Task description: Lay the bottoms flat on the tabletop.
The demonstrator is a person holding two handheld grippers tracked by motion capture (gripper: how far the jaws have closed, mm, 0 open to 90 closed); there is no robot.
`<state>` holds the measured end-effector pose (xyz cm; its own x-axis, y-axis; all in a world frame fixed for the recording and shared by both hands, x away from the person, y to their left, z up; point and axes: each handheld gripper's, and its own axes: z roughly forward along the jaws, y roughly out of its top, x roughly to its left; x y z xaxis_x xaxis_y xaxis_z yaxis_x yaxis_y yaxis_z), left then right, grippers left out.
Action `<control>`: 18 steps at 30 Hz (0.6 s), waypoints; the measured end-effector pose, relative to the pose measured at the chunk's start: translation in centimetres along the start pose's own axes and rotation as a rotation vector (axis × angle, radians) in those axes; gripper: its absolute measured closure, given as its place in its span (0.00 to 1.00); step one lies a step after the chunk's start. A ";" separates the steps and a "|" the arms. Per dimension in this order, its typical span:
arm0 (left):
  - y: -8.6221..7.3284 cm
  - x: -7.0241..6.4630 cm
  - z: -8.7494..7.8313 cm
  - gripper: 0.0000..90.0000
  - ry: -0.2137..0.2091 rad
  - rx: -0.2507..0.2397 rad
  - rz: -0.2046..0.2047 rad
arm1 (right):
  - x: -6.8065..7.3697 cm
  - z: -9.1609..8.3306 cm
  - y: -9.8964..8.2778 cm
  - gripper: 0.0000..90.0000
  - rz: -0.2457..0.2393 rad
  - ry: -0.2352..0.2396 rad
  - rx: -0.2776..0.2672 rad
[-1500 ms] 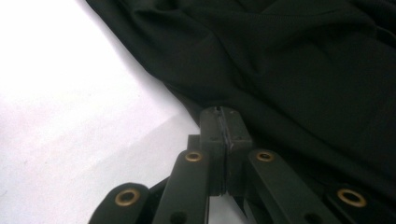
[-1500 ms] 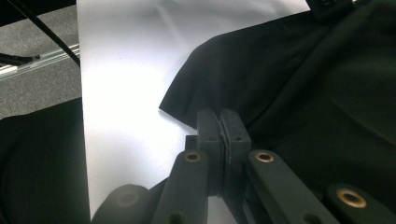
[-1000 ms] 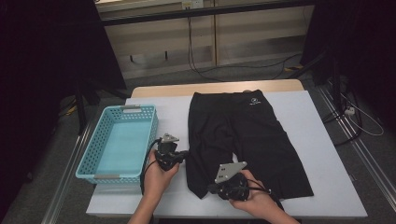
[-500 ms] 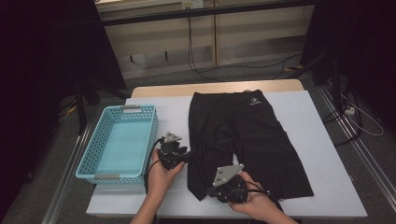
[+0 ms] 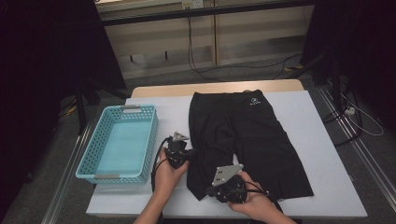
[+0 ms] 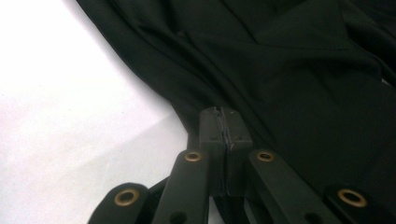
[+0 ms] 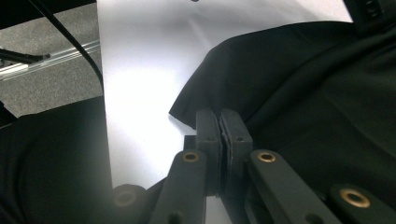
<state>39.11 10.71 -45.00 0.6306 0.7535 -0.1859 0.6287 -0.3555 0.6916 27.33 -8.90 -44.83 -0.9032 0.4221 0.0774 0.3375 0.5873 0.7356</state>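
Black shorts (image 5: 252, 135) lie flat on the white table (image 5: 317, 140), waistband at the far side. My left gripper (image 5: 189, 156) is at the left leg's outer edge. In the left gripper view its jaws have just been closing and now meet on that fabric edge (image 6: 205, 100), the left gripper (image 6: 223, 116) pinching it. My right gripper (image 5: 210, 190) is at the near left hem corner. In the right gripper view the right gripper (image 7: 219, 119) is shut on the hem corner (image 7: 187, 109) of the shorts (image 7: 317, 93).
A light blue plastic basket (image 5: 152, 135) with nothing in it stands on the left of the table, close to my left hand. The table's near edge runs just below both hands. Cables lie on the floor beyond the far edge.
My left gripper has edged right, onto the shorts' left edge. The right hand and the shorts have kept still.
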 end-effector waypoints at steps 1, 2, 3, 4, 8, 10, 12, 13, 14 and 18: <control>0.2 0.2 -0.3 1.00 -0.007 -0.004 -0.003 | 0.0 0.0 0.0 0.97 -0.002 -0.001 -0.002; 0.3 0.3 -0.6 1.00 -0.013 -0.009 -0.008 | 0.0 0.0 0.0 0.97 -0.004 -0.003 -0.003; 0.4 0.4 -0.8 1.00 -0.014 -0.026 -0.019 | 0.1 0.0 0.0 0.96 -0.002 -0.002 -0.006; 0.6 0.5 -1.2 1.00 -0.016 -0.035 -0.022 | 0.1 0.0 0.1 0.96 0.001 0.001 -0.006; 1.1 1.2 -2.2 1.00 -0.019 -0.054 -0.033 | 0.4 0.2 0.2 0.86 0.002 0.020 -0.014; 1.1 1.5 -2.4 1.00 -0.019 -0.055 -0.043 | 0.5 0.1 0.4 0.77 0.000 0.013 -0.024; 1.0 2.0 -2.5 1.00 -0.009 -0.053 -0.045 | 0.3 -0.4 0.6 0.68 0.007 -0.008 -0.045; 1.0 2.1 -2.5 1.00 -0.005 -0.051 -0.056 | 0.1 -0.7 0.7 0.65 0.019 -0.019 -0.056; 0.9 2.3 -2.5 1.00 -0.001 -0.053 -0.056 | -0.1 -1.0 0.7 0.62 0.030 -0.032 -0.070; 0.7 2.5 -2.3 0.99 0.012 -0.042 -0.059 | -1.8 -2.3 0.1 0.60 0.083 -0.124 -0.083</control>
<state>40.10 13.61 -43.38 0.5873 0.7791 -0.2192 0.6447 -0.2866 0.7087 28.41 -11.16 -43.31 -0.8318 0.5518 0.0604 0.3818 0.4897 0.7838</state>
